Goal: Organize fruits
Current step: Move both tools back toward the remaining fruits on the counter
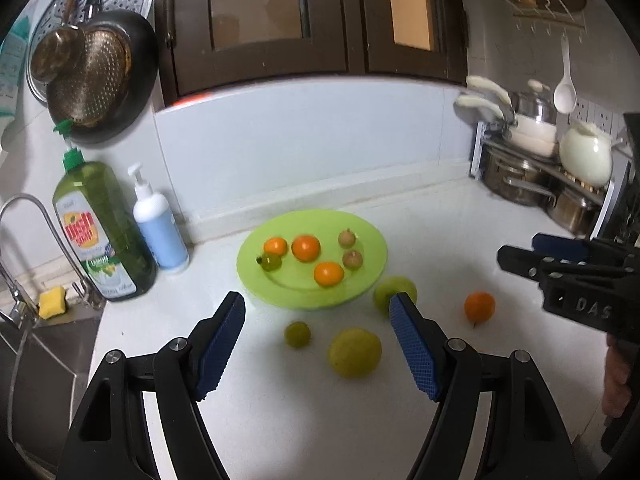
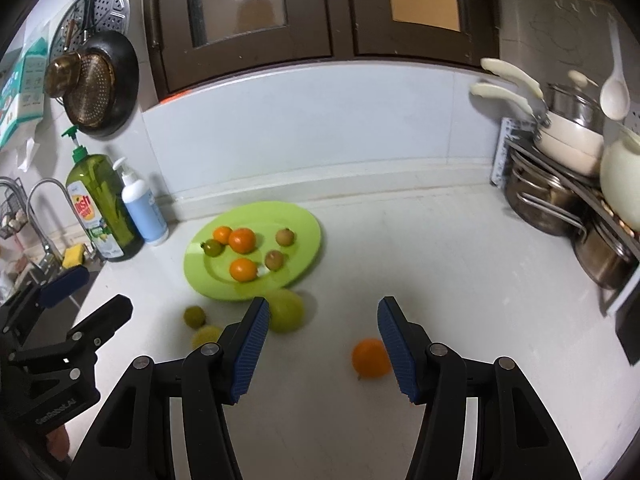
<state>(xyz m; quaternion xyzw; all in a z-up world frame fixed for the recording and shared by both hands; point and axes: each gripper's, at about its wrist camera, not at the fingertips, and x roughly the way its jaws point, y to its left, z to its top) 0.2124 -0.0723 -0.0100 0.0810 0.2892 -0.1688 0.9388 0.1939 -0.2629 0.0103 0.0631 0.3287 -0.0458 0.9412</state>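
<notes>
— Where's the fruit?
— Six pieces lie on the green plate (image 1: 360, 292); an orange (image 2: 371, 358) and three greenish fruits sit loose on the white tabletop (image 2: 460, 280).
— The tongs?
— Left tongs (image 1: 318, 320) and right tongs (image 2: 322, 322) both released, grasping nothing.

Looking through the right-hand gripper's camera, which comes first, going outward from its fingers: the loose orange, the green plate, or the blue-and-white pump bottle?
1. The loose orange, on the counter just inside the right gripper's right-hand finger.
2. The green plate, farther back and to the left, with small fruits on it.
3. The pump bottle, farthest, at the back left beside the green dish soap bottle.
</notes>
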